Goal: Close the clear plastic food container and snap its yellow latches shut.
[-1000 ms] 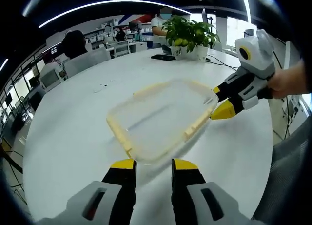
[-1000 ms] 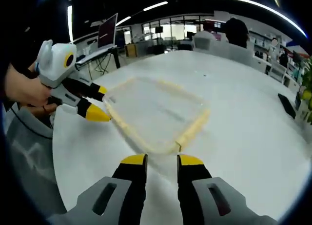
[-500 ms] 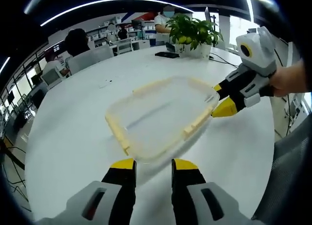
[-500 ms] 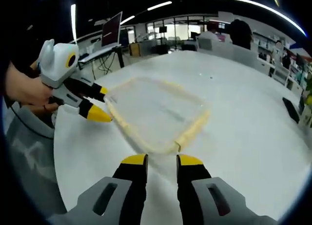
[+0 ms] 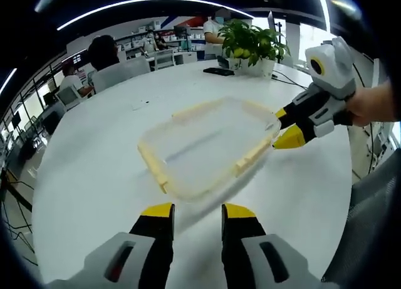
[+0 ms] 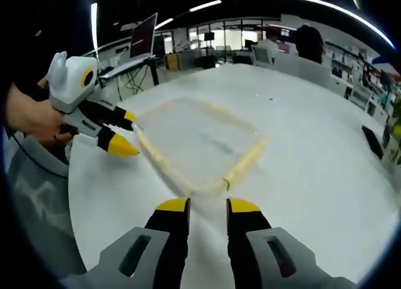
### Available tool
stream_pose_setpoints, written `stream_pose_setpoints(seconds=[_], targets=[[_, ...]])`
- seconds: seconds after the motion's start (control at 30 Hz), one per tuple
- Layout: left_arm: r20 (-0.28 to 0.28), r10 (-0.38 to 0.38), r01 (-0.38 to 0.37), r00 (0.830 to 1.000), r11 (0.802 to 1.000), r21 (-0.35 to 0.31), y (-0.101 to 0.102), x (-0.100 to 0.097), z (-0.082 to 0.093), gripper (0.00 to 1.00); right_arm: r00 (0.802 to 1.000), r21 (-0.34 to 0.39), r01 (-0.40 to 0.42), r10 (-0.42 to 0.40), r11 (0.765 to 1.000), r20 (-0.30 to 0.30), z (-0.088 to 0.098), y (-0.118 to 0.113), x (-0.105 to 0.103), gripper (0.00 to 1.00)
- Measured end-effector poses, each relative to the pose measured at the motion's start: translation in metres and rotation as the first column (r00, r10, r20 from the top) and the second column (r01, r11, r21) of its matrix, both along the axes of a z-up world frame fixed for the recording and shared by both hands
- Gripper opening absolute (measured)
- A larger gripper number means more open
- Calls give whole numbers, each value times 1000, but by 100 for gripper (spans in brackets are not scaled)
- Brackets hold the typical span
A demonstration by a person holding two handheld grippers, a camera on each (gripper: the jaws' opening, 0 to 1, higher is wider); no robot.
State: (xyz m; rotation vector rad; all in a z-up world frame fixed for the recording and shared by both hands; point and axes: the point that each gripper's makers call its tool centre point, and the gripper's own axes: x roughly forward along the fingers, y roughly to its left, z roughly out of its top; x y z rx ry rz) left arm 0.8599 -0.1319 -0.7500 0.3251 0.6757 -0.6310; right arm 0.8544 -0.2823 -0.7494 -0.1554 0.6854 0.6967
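Observation:
A clear plastic container [image 5: 210, 148] with pale yellow latches along its sides lies on the round white table [image 5: 94, 170]. My left gripper [image 5: 198, 212] is open, its yellow tips just short of the container's near edge, nothing between them. Held by a hand, the right gripper [image 5: 285, 127] comes in from the right, open, with its tips at the container's right corner. In the right gripper view the container [image 6: 197, 145] lies just beyond my right gripper [image 6: 208, 205]. There the left gripper [image 6: 122, 133] reaches its left corner. Whether any tip touches the container I cannot tell.
A potted plant [image 5: 250, 44] and a flat black object [image 5: 219, 71] stand at the table's far side, with seated people [image 5: 103, 54] and chairs behind. In the right gripper view, a laptop [image 6: 141, 41] stands on a desk beyond the table.
Both views have shifted slightly with the hands. The container and both open grippers keep nearly the same places relative to each other.

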Motion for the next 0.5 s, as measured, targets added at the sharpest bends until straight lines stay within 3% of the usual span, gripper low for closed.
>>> stream_pose_setpoints(seconds=[0.17,0.5], targets=[[27,46,-45,999,998,-40,7,-9,17,28,999,22,52,-52,998,-6,13,-7,-10,36],[65,69,-63,995,993,-100,2,-36,42,32,996,49,90,-92,995,23,40,-11,-40,42]])
